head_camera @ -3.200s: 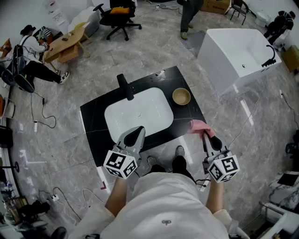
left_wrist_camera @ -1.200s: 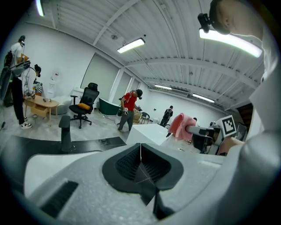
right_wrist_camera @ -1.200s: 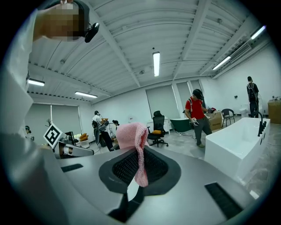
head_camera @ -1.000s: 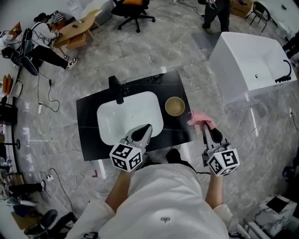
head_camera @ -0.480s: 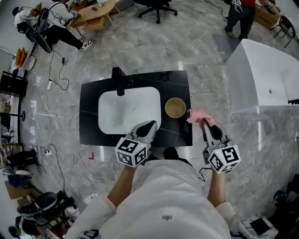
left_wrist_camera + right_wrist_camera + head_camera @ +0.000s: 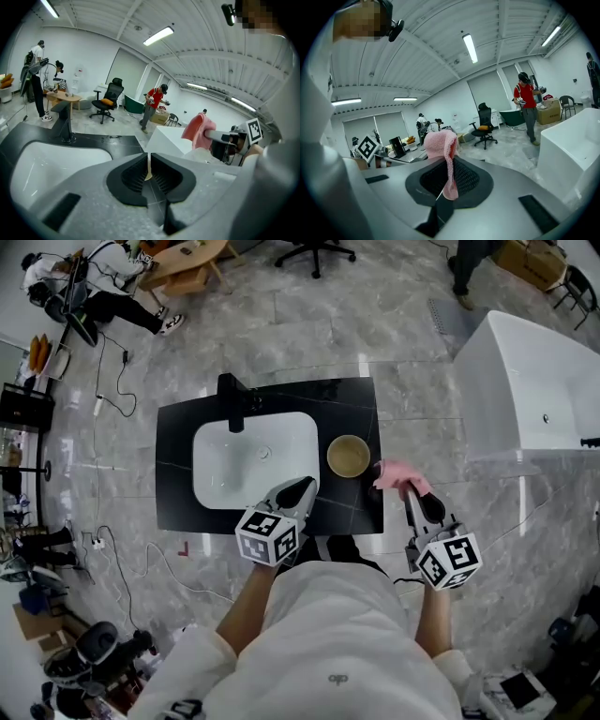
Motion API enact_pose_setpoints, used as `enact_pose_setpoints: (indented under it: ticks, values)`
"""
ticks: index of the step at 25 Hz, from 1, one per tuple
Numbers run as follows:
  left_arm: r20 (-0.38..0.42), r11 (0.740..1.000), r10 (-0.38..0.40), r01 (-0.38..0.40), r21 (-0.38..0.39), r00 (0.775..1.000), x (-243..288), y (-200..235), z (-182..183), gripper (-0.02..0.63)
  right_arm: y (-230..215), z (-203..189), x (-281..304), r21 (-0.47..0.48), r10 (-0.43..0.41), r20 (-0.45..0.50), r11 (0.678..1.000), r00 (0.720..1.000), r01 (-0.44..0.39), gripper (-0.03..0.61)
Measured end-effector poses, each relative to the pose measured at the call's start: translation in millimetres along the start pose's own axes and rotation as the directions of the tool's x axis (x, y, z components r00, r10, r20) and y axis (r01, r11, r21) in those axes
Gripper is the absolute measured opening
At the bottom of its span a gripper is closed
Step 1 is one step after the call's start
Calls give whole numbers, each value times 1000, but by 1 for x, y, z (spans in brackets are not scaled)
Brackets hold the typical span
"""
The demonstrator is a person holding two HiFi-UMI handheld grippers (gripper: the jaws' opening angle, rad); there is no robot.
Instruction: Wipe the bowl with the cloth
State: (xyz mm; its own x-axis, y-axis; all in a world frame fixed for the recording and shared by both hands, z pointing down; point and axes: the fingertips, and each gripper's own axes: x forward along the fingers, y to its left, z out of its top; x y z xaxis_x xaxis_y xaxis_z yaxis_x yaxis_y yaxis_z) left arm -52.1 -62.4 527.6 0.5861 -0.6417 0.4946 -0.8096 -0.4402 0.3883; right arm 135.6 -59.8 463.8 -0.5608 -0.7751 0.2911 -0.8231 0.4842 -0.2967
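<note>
A tan bowl [image 6: 348,456] stands on the black counter [image 6: 178,498] just right of the white sink [image 6: 281,432]. My right gripper [image 6: 409,486] is shut on a pink cloth [image 6: 397,475], which bunches at its tip a little right of the bowl, off the counter's edge. In the right gripper view the pink cloth [image 6: 443,152] hangs pinched between the jaws. My left gripper [image 6: 302,488] is shut with nothing in it, over the counter's near edge by the sink. In the left gripper view a sliver of the bowl [image 6: 148,176] shows through the jaws, and the cloth [image 6: 199,131] is at right.
A black faucet [image 6: 230,399] stands behind the sink. A large white bathtub [image 6: 534,390] sits on the floor to the right. Desks, office chairs and people are at the far side of the room; cables lie on the floor at left.
The view has shifted so the counter sits squarer. My left gripper has moved toward the counter's near edge; the right one with the cloth stays just right of the bowl.
</note>
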Motion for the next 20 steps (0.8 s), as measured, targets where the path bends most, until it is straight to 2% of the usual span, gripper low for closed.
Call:
enact_pose_setpoints:
  ticks: [6, 15, 20]
  values:
    - [-27, 999, 13, -14, -48, 1000, 22, 12, -11, 15, -5, 3, -6, -9, -18, -15, 1000, 1000, 18, 17]
    - [-66, 997, 23, -27, -73, 998, 46, 28, -25, 17, -4, -4, -4, -11, -28, -49, 1000, 998, 28, 15]
    - [-89, 994, 29, -38, -100, 996, 61, 38, -33, 20, -4, 6, -1, -29, -24, -51, 999, 998, 23, 15]
